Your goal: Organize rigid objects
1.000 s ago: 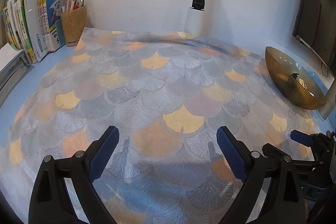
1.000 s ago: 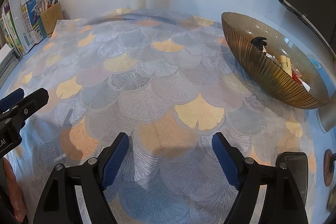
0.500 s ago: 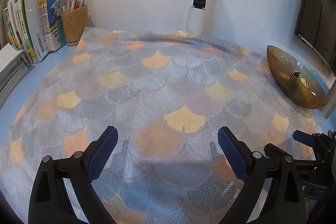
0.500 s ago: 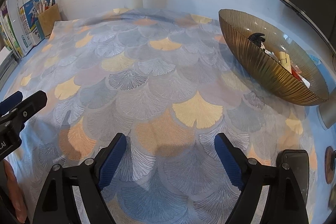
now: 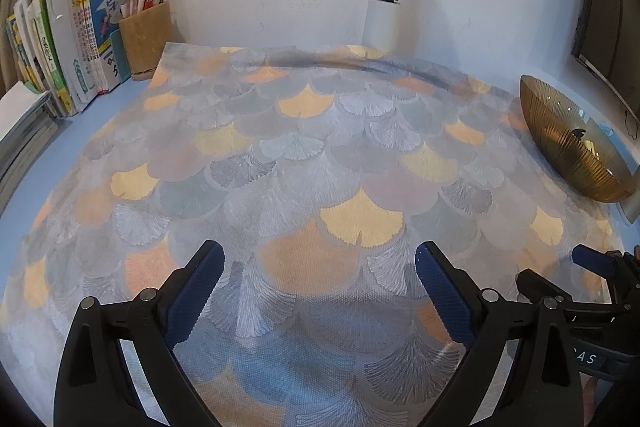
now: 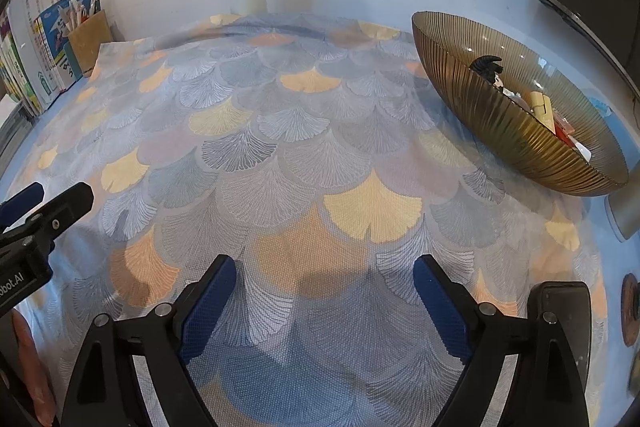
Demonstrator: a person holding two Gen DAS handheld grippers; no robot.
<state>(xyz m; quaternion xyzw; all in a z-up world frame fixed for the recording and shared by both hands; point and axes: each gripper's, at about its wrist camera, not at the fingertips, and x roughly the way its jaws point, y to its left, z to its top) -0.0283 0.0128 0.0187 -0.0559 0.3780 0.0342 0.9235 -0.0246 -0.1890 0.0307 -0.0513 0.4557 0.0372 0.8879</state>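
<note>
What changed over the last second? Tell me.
Very little. The right claw drifted slightly, so the amber bowl sits a touch higher and to the left in its view; the left claw barely shifted. Nothing was taken hold of or let go. Both claws stayed open and empty over the patterned mat.

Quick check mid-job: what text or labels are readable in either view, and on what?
"bot.AI", cut off at the frame edge: left claw body, right wrist view.
"AS", partial: right claw body, left wrist view.
Books by the wall: printed covers, characters too small and blurred to read.
</note>
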